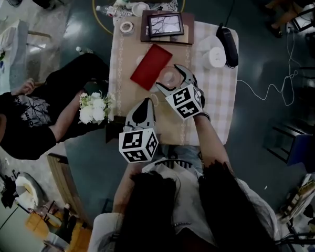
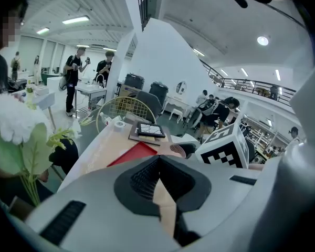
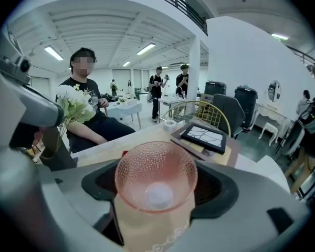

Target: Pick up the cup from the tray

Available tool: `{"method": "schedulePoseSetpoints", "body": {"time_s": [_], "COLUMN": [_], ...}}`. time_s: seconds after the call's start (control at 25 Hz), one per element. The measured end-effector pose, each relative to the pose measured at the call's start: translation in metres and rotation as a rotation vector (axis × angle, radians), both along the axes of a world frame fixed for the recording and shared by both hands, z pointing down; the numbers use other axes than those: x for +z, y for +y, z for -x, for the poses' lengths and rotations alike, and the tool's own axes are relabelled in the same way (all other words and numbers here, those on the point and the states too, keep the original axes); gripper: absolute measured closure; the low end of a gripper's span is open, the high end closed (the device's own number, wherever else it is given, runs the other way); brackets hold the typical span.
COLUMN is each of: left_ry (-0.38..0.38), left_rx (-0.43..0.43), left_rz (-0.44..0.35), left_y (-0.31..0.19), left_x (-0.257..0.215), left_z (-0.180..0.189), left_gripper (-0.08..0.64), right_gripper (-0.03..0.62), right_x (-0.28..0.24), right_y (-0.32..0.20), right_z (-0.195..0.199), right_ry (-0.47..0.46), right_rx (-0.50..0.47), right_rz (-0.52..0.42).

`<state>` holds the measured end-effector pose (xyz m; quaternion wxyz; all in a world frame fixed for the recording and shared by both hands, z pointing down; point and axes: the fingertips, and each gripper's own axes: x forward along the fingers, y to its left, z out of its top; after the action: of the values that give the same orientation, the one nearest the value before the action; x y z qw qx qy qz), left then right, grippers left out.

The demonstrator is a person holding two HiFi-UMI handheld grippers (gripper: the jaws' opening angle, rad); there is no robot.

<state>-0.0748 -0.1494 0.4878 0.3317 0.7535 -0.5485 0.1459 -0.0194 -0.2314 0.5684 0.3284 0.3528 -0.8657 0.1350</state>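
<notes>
A pink dimpled glass cup [image 1: 169, 77] [image 3: 156, 177] sits between the jaws of my right gripper [image 1: 171, 83] [image 3: 156, 189], which is shut on it. The cup is just off the right corner of the flat red tray [image 1: 151, 66] [image 2: 134, 154] on the beige table; whether it is lifted off the cloth I cannot tell. My left gripper [image 1: 145, 105] [image 2: 158, 163] hovers over the table's near edge, left of the right one, jaws meeting at the tip with nothing between them. In the left gripper view the cup's rim [image 2: 177, 150] shows beside the right gripper's marker cube [image 2: 224, 150].
A dark framed panel [image 1: 165, 25] and a tape roll [image 1: 127, 27] lie at the far end. A white round object [image 1: 215, 56] and a black handset [image 1: 228, 46] are at the right. White flowers [image 1: 94, 108] and a seated person [image 1: 42, 114] are at the left edge.
</notes>
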Motion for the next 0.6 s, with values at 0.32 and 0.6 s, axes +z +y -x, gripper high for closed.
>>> {"method": "schedulePoseSetpoints", "body": {"time_s": [0.32, 0.6], "left_ry": [-0.001, -0.020], "left_rx": [0.033, 0.072], "left_rz": [0.006, -0.002], "left_y": [0.003, 0.003], "left_x": [-0.001, -0.002], "left_z": [-0.020, -0.034], "left_gripper": [0.552, 0.552], "right_gripper": [0.190, 0.190], "right_x": [0.013, 0.038], "right_y": [0.016, 0.035], "right_z": [-0.031, -0.036], "right_ry": [-0.005, -0.007], "right_rx": [0.037, 0.003], "right_rz": [0.022, 0.055]}}
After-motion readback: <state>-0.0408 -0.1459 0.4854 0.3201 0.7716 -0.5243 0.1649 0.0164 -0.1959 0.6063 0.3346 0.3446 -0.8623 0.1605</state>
